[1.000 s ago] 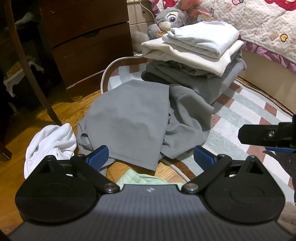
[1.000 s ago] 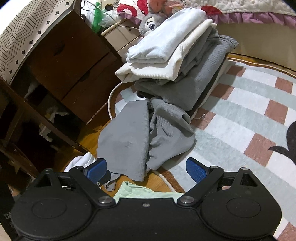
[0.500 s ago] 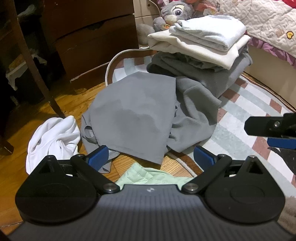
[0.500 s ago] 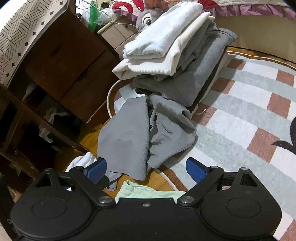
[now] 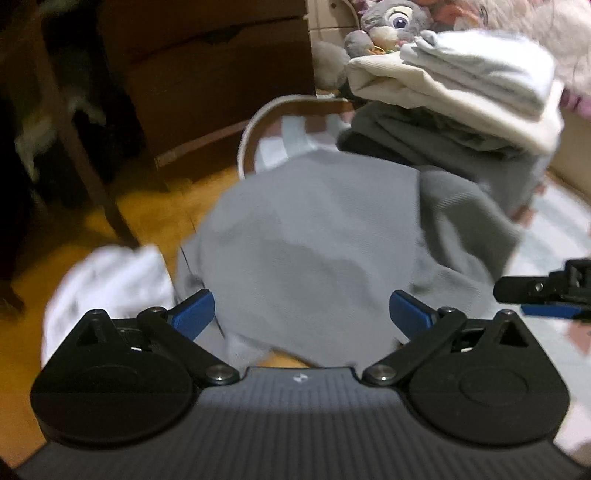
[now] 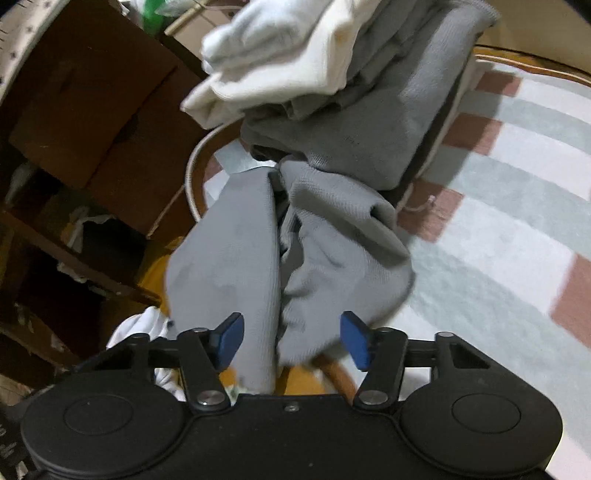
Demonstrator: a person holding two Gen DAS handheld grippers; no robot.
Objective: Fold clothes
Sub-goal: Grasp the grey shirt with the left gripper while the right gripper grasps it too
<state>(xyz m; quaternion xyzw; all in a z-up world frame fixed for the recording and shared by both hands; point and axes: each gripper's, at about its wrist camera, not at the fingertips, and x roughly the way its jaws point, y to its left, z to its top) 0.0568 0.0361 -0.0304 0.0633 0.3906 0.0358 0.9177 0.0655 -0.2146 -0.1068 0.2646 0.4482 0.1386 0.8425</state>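
Note:
A loose light grey garment (image 5: pixel 310 251) lies half on the wooden floor, half on the rug; it also shows in the right wrist view (image 6: pixel 229 258). A darker grey ribbed garment (image 6: pixel 343 251) lies crumpled beside it on the right. My left gripper (image 5: pixel 301 314) is open and empty just above the light grey garment's near edge. My right gripper (image 6: pixel 291 338) is open and empty over the near ends of both grey garments; it shows at the right edge of the left wrist view (image 5: pixel 546 291). Both views are motion-blurred.
A stack of folded clothes (image 5: pixel 461 85) stands on the checked rug (image 6: pixel 498 206) behind the grey garments. A crumpled white garment (image 5: pixel 107 280) lies on the floor to the left. A dark wooden dresser (image 5: pixel 207 81) and a plush toy (image 5: pixel 391 18) stand behind.
Both grippers have moved forward and down toward the grey garments, which now look larger. The right gripper's jaws have narrowed somewhat. The pale green cloth near the grippers has dropped out of view.

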